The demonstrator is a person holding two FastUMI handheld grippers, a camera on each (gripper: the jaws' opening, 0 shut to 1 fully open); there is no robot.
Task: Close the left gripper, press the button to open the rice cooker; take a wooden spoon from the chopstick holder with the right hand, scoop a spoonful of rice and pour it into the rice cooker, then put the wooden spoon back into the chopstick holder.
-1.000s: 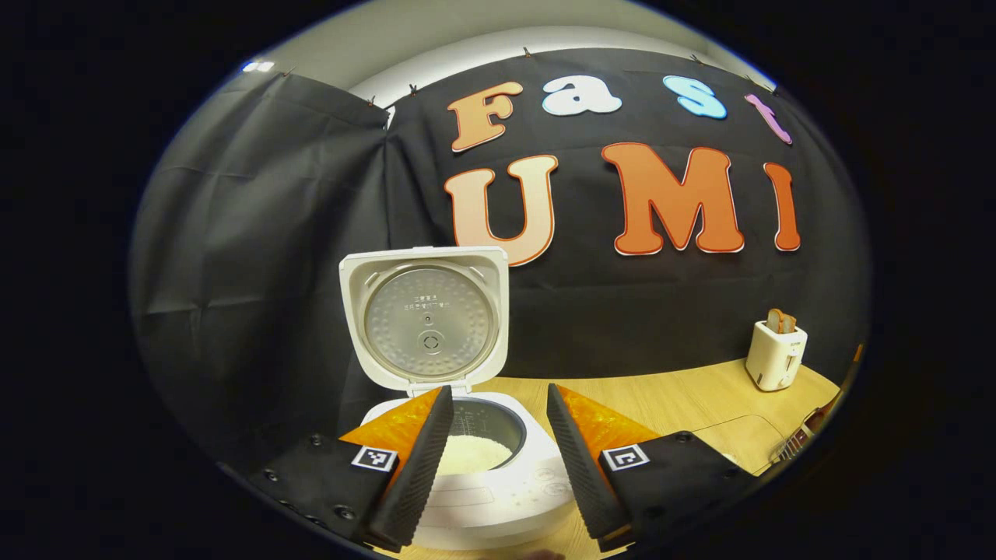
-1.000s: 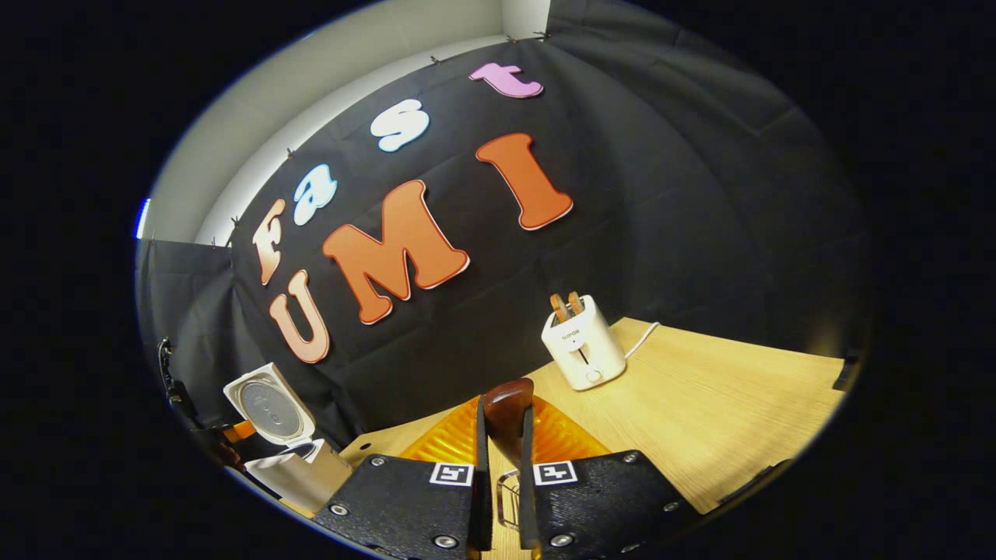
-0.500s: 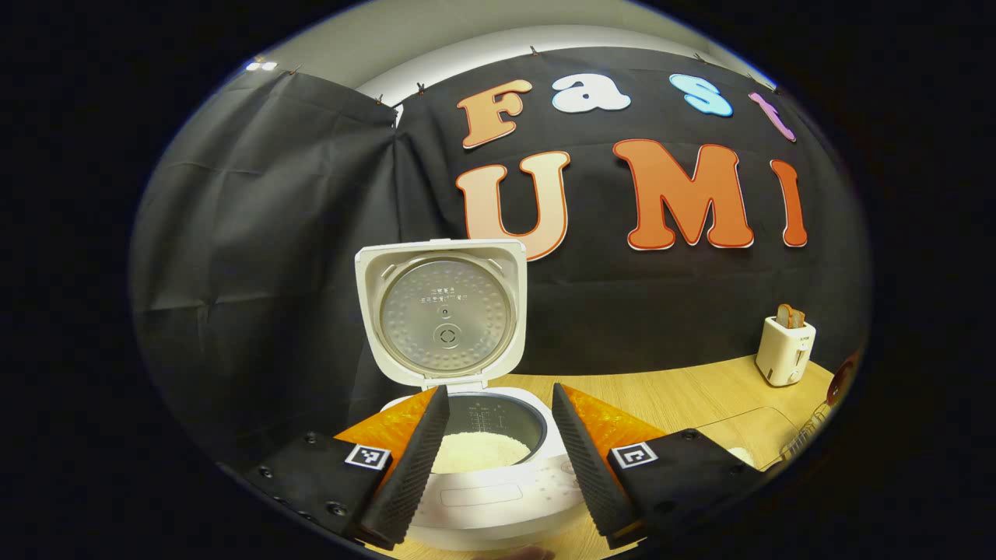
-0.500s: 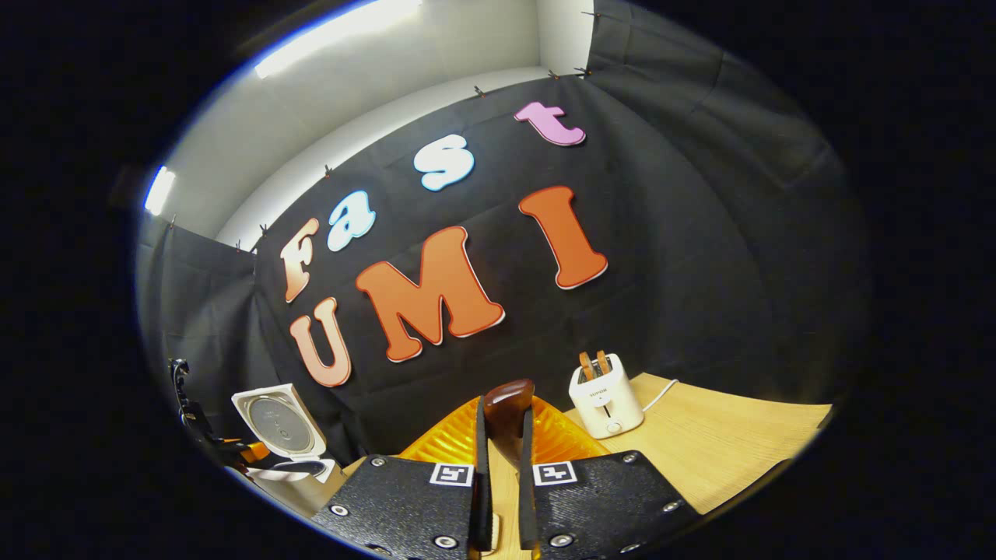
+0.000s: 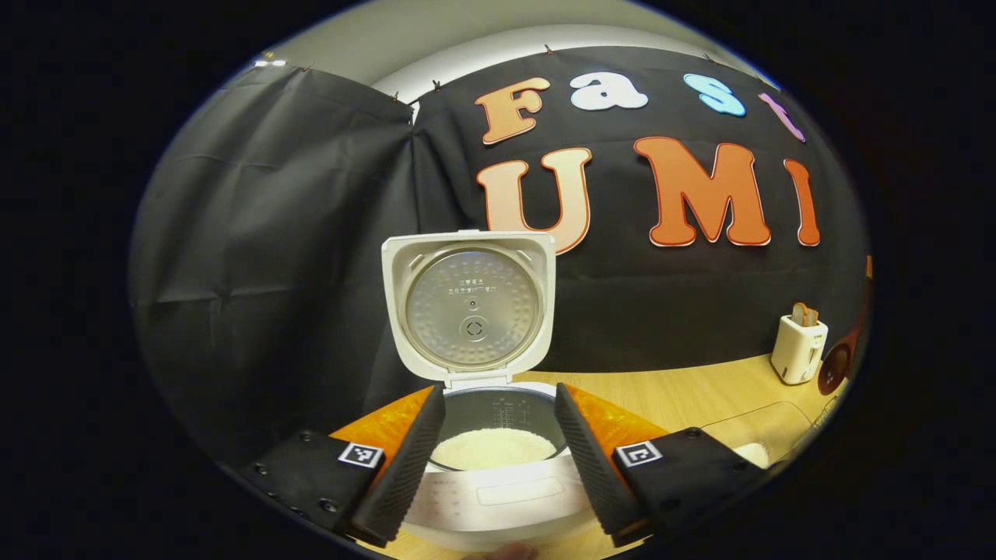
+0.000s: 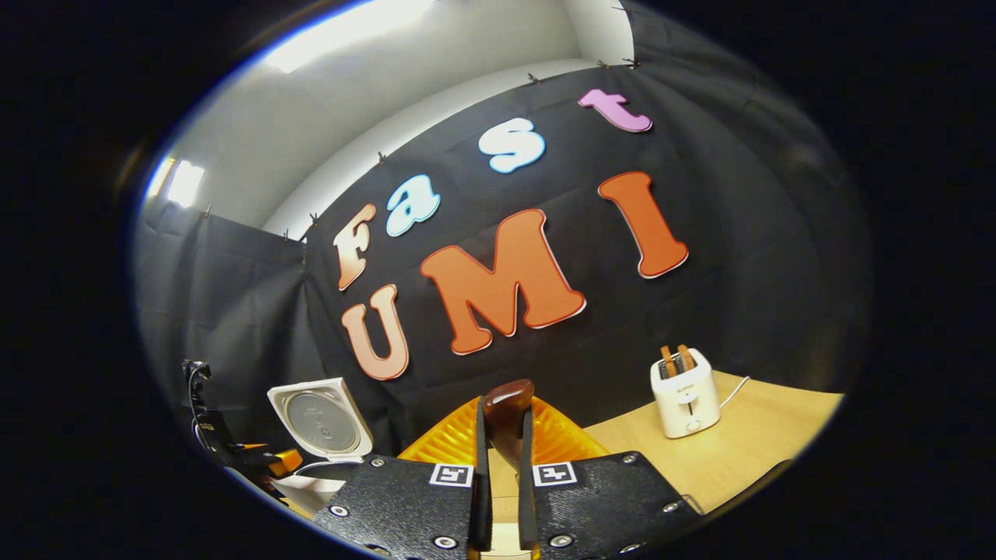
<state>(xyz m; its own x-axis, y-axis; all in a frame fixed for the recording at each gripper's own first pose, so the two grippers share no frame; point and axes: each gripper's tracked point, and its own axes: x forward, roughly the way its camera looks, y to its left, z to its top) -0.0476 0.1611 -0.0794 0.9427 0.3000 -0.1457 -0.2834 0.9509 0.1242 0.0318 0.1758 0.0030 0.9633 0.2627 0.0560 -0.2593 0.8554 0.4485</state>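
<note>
Higher now, right claw (image 6: 499, 435) clamped on rounded wooden spoon (image 6: 507, 406); left claw (image 5: 498, 404) agape

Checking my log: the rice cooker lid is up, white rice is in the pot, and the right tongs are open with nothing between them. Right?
Not quite. In the right gripper view the right tongs are shut on the wooden spoon. The rest holds: the left gripper view shows the rice cooker lid up and white rice in the pot.

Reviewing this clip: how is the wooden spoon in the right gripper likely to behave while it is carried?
The wooden spoon looks like solid, glossy wood, so probably stiff but somewhat slippery. The right gripper pinches it between narrow fingers near one rounded end, so it may pivot if bumped. It likely weighs little.
</note>
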